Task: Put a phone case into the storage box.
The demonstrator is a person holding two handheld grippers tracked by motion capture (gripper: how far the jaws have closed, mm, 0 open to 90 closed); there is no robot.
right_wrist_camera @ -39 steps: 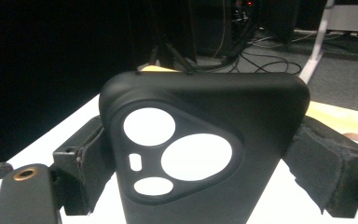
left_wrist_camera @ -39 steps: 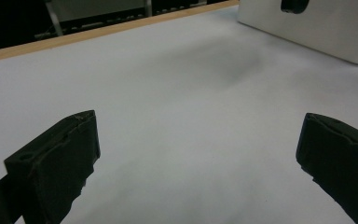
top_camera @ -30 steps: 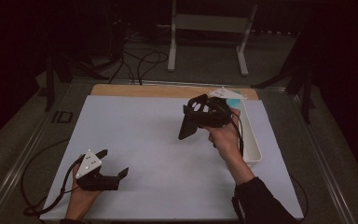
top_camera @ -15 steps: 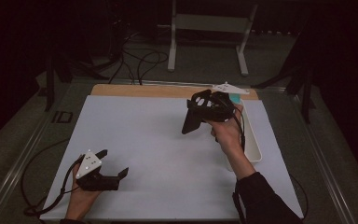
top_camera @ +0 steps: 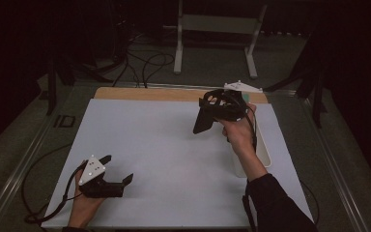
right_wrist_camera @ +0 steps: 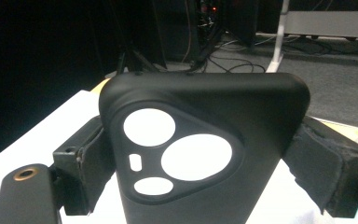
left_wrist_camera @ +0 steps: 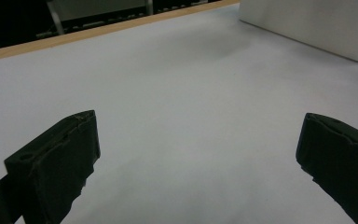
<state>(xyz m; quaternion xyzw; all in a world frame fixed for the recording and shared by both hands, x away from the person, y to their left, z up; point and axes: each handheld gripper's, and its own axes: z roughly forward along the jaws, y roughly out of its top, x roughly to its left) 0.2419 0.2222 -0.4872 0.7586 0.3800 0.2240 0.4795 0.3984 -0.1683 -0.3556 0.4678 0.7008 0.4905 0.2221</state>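
A black phone case point(top_camera: 203, 121) with a three-cornered camera cut-out hangs in the air over the right half of the white table top point(top_camera: 164, 145). My right gripper point(top_camera: 212, 107) is shut on it, and in the right gripper view the case point(right_wrist_camera: 200, 140) stands upright, clamped at both sides by the pads point(right_wrist_camera: 328, 163). My left gripper point(top_camera: 117, 169) rests low near the table's front left corner. Its jaws stand wide apart with nothing between them, and the left gripper view has bare white surface between the fingers point(left_wrist_camera: 60, 158).
A long white tray point(top_camera: 263, 155) lies along the table's right edge, partly behind the right forearm; its wall point(left_wrist_camera: 317, 23) sits far off in the left gripper view. A wooden strip point(top_camera: 145, 93) borders the far edge. Cables and a stand point(top_camera: 212, 29) are on the floor beyond.
The right gripper has risen a little and drifted right and farther away with the phone case. The left gripper has stayed put.
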